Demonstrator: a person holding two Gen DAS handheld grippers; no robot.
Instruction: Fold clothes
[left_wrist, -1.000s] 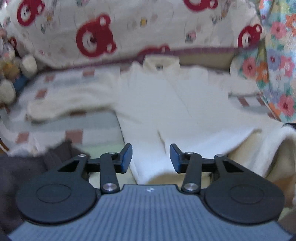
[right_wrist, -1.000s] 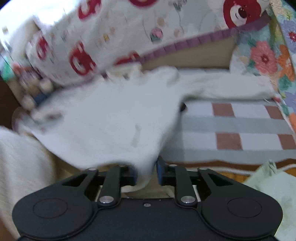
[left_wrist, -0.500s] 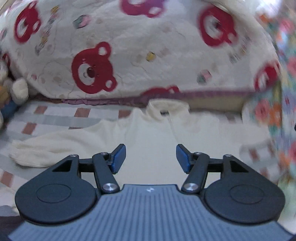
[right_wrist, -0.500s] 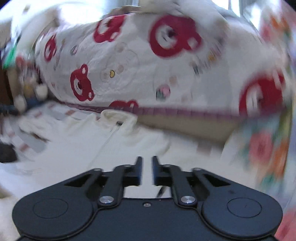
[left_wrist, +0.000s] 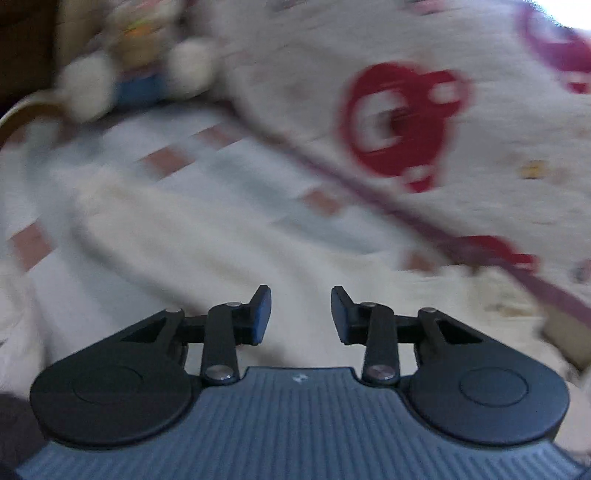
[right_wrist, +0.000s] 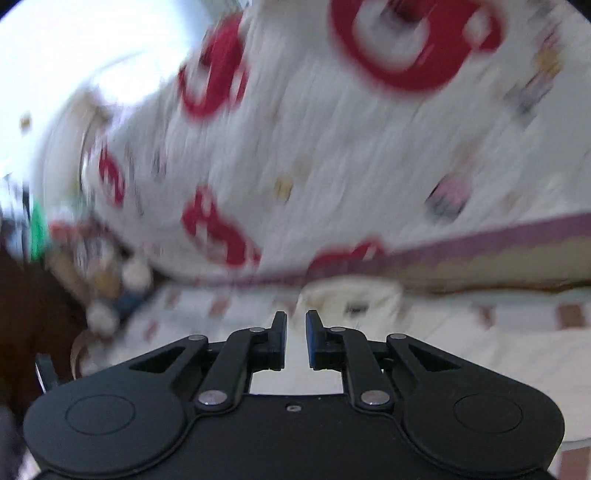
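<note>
A cream sweater (left_wrist: 166, 240) lies spread on the checked bed sheet (left_wrist: 236, 162); its long sleeve runs to the left under my left gripper (left_wrist: 301, 310). That gripper hovers over the cloth, open, with nothing between its fingers. In the right wrist view the sweater's collar (right_wrist: 351, 295) sits just beyond my right gripper (right_wrist: 295, 339). Its jaws stand almost together, with only a thin slit and no cloth between them. The sweater's body (right_wrist: 498, 354) spreads to the right. Both views are smeared by motion.
A white quilt with red bear faces (left_wrist: 406, 122) is heaped along the back of the bed, also large in the right wrist view (right_wrist: 332, 147). Plush toys (left_wrist: 140, 74) sit at the far left corner (right_wrist: 110, 288). Dark wood shows at the left edge.
One second ago my right gripper held the sweater's hem; it has let go and swung up toward the collar. My left gripper moved forward and left over the sleeve.
</note>
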